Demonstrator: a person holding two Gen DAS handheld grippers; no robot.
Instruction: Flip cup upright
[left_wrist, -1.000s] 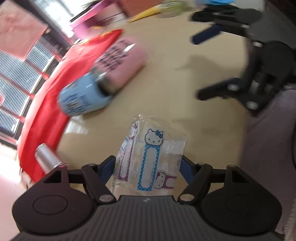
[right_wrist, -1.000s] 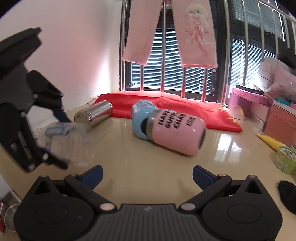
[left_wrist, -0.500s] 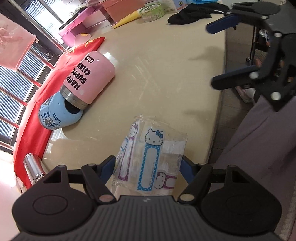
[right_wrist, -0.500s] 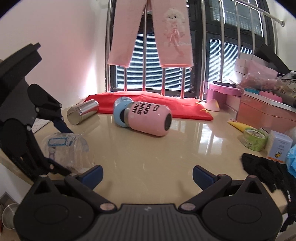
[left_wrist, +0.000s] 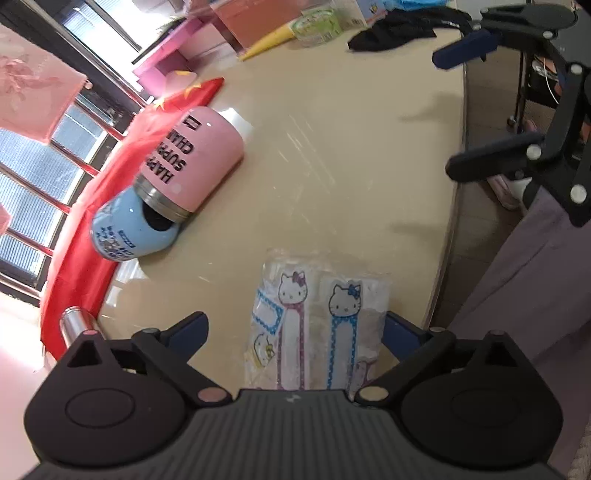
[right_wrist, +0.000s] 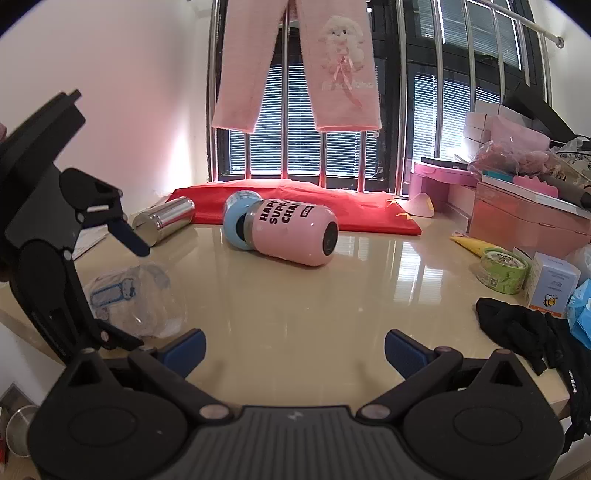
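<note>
A pink cup (left_wrist: 192, 162) with black lettering lies on its side on the beige table (left_wrist: 332, 155), its steel rim against the mouth of a blue cup (left_wrist: 129, 232), also on its side. Both show in the right wrist view: the pink cup (right_wrist: 295, 236) and the blue cup (right_wrist: 236, 225). A clear plastic cup with Hello Kitty stickers (left_wrist: 321, 325) lies on the table between the fingers of my left gripper (left_wrist: 295, 332), which is open. It shows in the right wrist view too (right_wrist: 133, 299). My right gripper (right_wrist: 295, 350) is open and empty over the table's near edge.
A red cloth (right_wrist: 295, 210) lies along the window side. A steel cup (right_wrist: 166, 219) lies on its side at the far left. Green tape roll (right_wrist: 502, 269), small boxes (right_wrist: 550, 284), black cloth (right_wrist: 528, 332) and pink boxes (right_wrist: 524, 218) crowd the right side.
My left gripper has opened and let go of the Hello Kitty cup, which now lies on the table. My right gripper has drawn back towards the table's edge.
</note>
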